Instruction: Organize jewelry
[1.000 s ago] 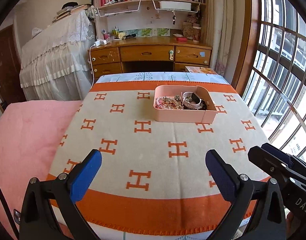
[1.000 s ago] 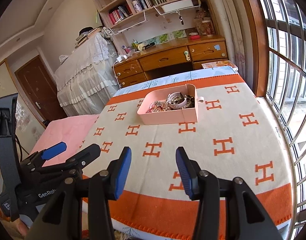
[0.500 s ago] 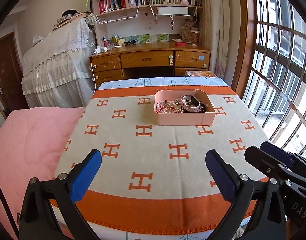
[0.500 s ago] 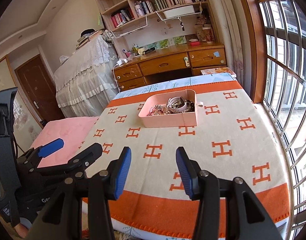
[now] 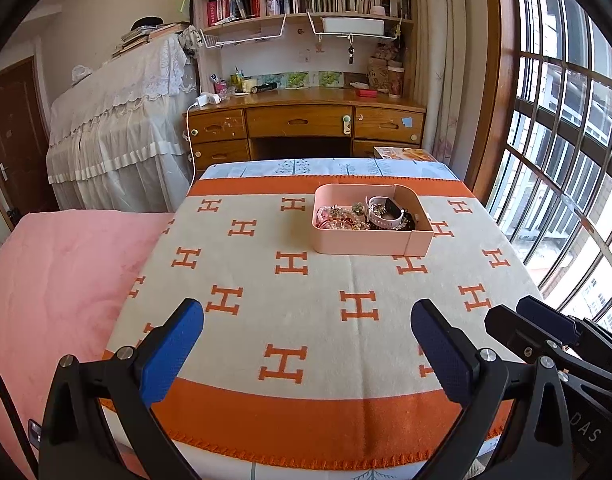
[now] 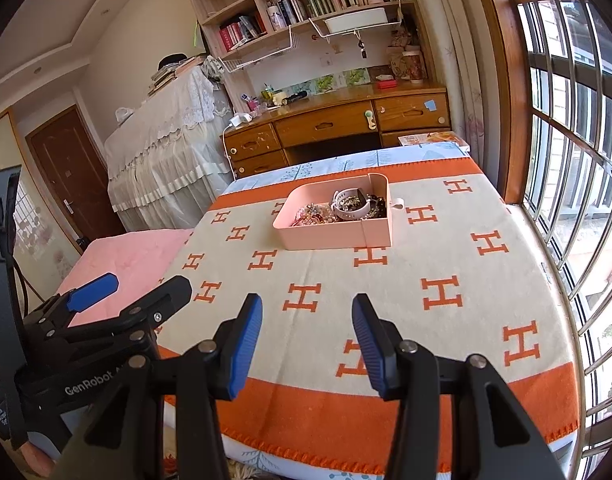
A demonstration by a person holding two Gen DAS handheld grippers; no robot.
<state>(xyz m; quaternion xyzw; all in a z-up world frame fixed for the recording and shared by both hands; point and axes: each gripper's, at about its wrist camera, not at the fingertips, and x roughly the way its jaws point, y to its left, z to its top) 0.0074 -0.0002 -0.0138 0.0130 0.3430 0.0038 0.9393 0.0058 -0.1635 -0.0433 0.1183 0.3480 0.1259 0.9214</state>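
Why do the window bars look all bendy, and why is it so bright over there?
Left wrist view: the fisheye lens curves the window bars, and daylight washes out the panes. Right wrist view: same bending, and the corners go black. The pink tray stays sharp in both.

A pale pink tray [image 5: 362, 242] sits on a beige blanket [image 5: 326, 280] patterned with orange H's and bordered in orange.
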